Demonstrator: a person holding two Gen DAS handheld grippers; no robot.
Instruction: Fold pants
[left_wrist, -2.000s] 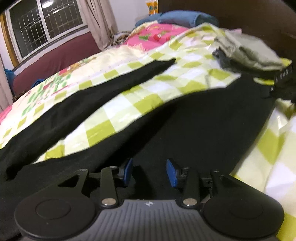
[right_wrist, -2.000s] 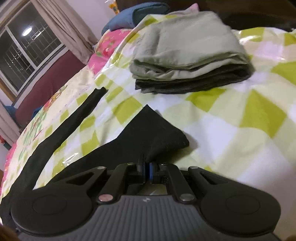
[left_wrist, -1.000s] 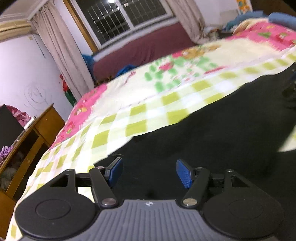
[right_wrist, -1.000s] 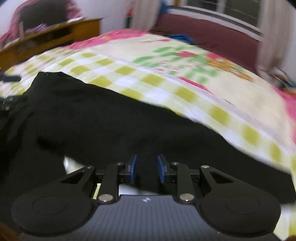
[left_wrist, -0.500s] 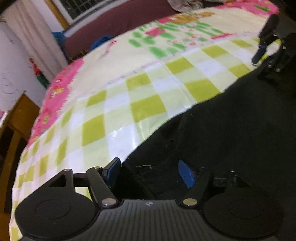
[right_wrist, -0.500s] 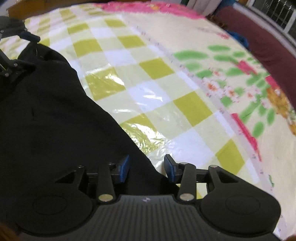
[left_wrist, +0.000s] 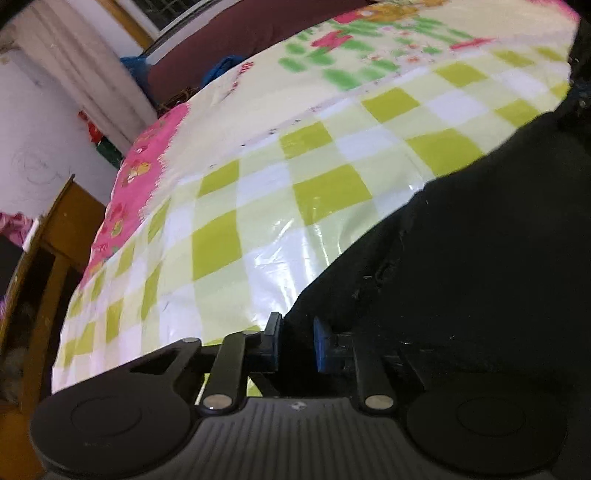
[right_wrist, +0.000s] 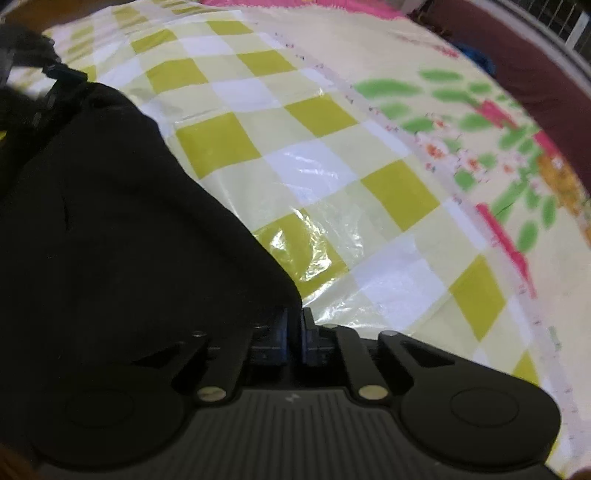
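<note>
You are seeing the pants (left_wrist: 480, 258) only in part: in the left view they are running off the right and bottom edges, and in the right view (right_wrist: 110, 221) off the left edge, so their full shape is staying out of sight. The fabric is covering the inner faces of the left gripper (left_wrist: 297, 341) pads, and the corner is hiding between the right gripper (right_wrist: 293, 334) pads. At the right view's top left, a dark blurred shape (right_wrist: 37, 74) is probably the other gripper. The cabinet (left_wrist: 40, 258) is getting cut off at the left edge, its contents too dim to read.
</note>
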